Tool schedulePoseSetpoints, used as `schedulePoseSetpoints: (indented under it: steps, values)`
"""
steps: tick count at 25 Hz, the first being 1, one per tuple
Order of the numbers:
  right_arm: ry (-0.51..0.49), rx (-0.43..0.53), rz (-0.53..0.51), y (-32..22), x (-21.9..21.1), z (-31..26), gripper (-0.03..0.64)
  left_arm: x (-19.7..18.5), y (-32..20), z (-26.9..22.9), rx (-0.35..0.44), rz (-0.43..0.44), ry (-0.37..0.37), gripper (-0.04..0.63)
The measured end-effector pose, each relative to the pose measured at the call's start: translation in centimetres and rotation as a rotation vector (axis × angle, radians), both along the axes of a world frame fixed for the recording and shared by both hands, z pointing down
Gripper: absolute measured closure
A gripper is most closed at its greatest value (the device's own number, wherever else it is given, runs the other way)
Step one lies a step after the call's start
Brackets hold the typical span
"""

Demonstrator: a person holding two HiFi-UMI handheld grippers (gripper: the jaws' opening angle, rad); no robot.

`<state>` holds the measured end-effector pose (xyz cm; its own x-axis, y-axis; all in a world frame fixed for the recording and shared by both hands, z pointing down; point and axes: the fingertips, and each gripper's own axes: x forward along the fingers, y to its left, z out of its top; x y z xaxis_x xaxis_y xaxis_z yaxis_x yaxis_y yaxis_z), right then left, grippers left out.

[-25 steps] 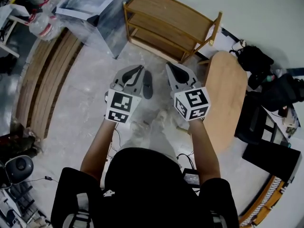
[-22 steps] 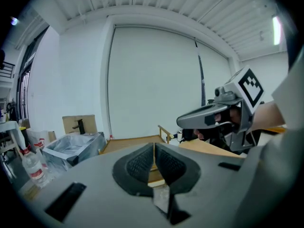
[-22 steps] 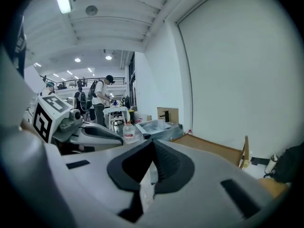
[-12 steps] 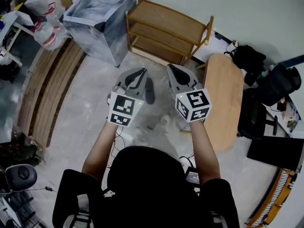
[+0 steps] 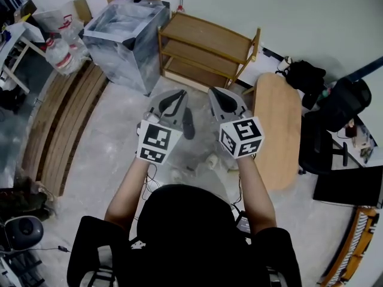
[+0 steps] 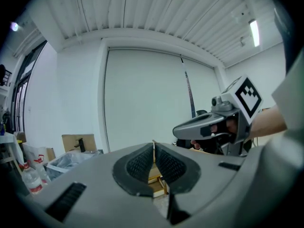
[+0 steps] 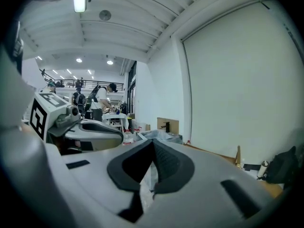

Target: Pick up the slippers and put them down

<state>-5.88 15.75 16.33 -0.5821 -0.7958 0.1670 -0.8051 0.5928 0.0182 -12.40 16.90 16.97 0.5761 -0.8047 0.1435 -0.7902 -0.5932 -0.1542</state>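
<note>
In the head view one dark slipper [image 5: 187, 123] shows low on the pale floor between my two grippers, its left edge hidden behind the left one. My left gripper [image 5: 179, 92] is raised and points toward the wooden shelf [image 5: 206, 46]. Its jaws are shut and its own view [image 6: 153, 148] shows nothing between the pads. My right gripper [image 5: 214, 90] is level beside it, also shut and holding nothing [image 7: 152, 144]. Each gripper appears in the other's view, the right one [image 6: 204, 127] and the left one [image 7: 95, 129].
An oval wooden tabletop [image 5: 276, 130] lies right of the hands. A foil-wrapped box [image 5: 122, 31] and water bottles [image 5: 60, 52] stand at the back left, with wooden planks [image 5: 60, 118] along the left. Black bags [image 5: 308, 76] sit at the right. People stand far off [image 7: 102, 101].
Both grippers have risen and moved forward toward the shelf, staying shut. The dark slipper has stayed on the floor beneath them.
</note>
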Motion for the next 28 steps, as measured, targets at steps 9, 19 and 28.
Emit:
schedulePoseSetpoints:
  steps: [9, 19, 28]
  values:
    - [0.007, 0.04, -0.002, 1.2, 0.8, -1.5, 0.618, 0.9, 0.9, -1.8, 0.039, 0.007, 0.004, 0.583]
    - [0.008, 0.046, -0.01, 1.7, 4.9, -2.7, 0.618, 5.2, 1.4, -3.3, 0.046, -0.014, 0.018, 0.583]
    - [-0.005, 0.073, -0.009, 2.3, 9.0, -4.1, 0.618, 9.1, 1.8, -4.5, 0.065, -0.029, 0.013, 0.583]
